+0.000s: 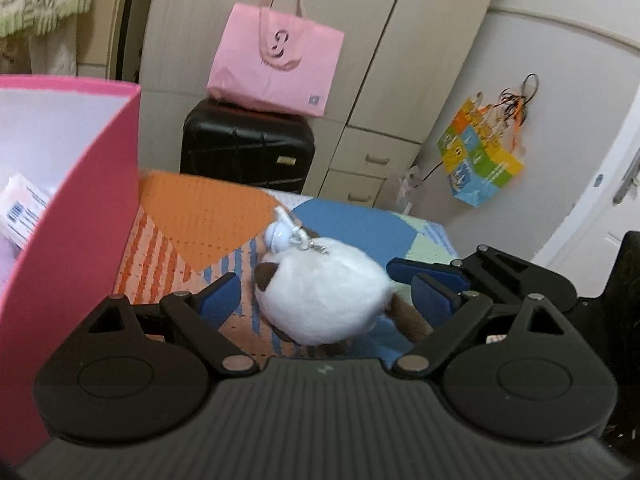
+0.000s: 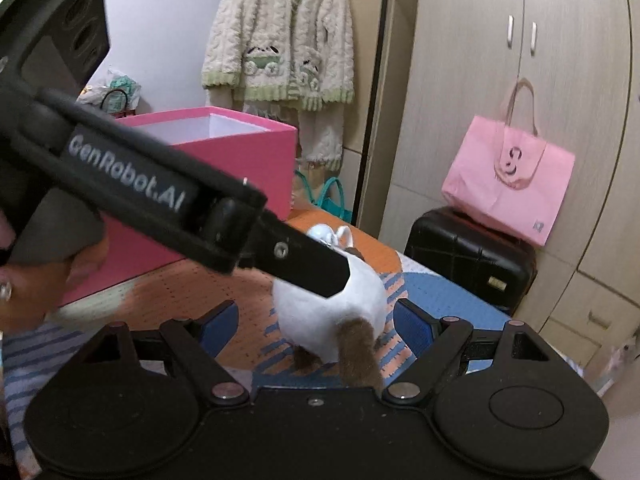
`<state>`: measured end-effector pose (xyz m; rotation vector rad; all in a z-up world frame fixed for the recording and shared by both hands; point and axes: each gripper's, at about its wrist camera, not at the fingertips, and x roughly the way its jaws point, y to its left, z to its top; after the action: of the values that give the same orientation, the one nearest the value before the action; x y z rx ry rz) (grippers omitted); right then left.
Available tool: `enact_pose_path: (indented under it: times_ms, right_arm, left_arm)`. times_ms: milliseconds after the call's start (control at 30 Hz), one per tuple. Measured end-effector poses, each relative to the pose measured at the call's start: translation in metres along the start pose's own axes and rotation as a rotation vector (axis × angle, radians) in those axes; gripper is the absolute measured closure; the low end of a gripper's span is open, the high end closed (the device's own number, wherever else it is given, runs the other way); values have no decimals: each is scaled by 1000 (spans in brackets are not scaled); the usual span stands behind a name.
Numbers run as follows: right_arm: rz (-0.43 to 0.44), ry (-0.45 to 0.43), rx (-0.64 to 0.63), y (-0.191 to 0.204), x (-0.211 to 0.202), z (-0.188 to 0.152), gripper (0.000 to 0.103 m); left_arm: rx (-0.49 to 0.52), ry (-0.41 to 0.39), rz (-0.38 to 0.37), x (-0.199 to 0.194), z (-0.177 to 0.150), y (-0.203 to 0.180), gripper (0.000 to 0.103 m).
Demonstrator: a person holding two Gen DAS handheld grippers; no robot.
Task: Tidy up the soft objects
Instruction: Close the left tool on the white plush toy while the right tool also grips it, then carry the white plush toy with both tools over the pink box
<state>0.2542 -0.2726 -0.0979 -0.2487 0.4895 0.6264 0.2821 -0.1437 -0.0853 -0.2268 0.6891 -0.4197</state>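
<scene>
Left gripper (image 1: pixel 326 294): my jaws wide, white plush toy (image 1: pixel 324 296) sits between them, pads not pressing it.
Right gripper (image 2: pixel 316 322): mine too, spread wide, same toy's brown tail end between the blue pads, no squeeze.
Plush toy: lying on patterned bed cover (image 1: pixel 208 216), pale blue keychain charm (image 1: pixel 280 236) at its far end.
Pink box (image 1: pixel 72 216): open-topped, beside toy; a white printed packet (image 1: pixel 22 208) inside.
Left hand (image 2: pixel 36 280): gripping left tool's handle.
</scene>
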Motion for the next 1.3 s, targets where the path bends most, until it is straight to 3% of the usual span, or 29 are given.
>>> enact_pose_path:
  times_ms: [167,267,433,600,933,1300]
  right_arm:
    - [42,31,46,-9,13,-1,15]
    - [63,41,57,-11,18,-3,15]
    - [76,41,75,-16,25,-6,17]
    - [47,55,105,-21,28,-9,35]
    - [41,67,201,-18,17,-10,39]
    - [26,34,314,-1,-19,-13,39]
  left_arm:
    - [-53,27,-11,14,-2,10,16]
    - [-81,1,-60,17,-5,12,19]
    - [-33,3,-18,21,-8,4,22]
    - [-24,15,-23,21,-7,5,25]
    - [84,22,-11,5,-10,-12,30]
    - [112,43,-67,-33,-15,-22,30]
